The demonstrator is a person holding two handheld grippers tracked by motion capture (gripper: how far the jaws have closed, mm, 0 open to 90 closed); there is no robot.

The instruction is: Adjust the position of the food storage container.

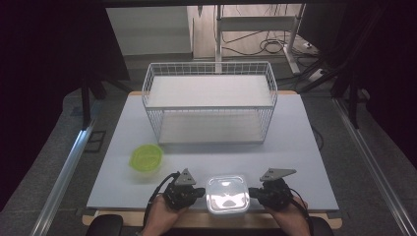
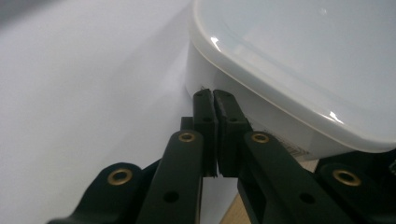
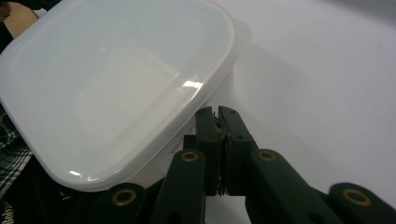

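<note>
We have the white lidded box [image 1: 226,194] at the table's [image 1: 295,142] near edge, before the wire basket [image 1: 209,101]. Both tongs, left [image 1: 200,191] and right [image 1: 252,191], are closed empty against its sides. It looks light, stiff, slippery; squeeze under the rim.

White lidded tub parked at the front edge

It's a squarish translucent white plastic container [image 1: 227,194] with rounded corners, lid [image 3: 107,88] on and glossy under the light, sitting flat and upright on the counter [image 1: 295,142] right at its near edge, about the middle of its width.
</note>
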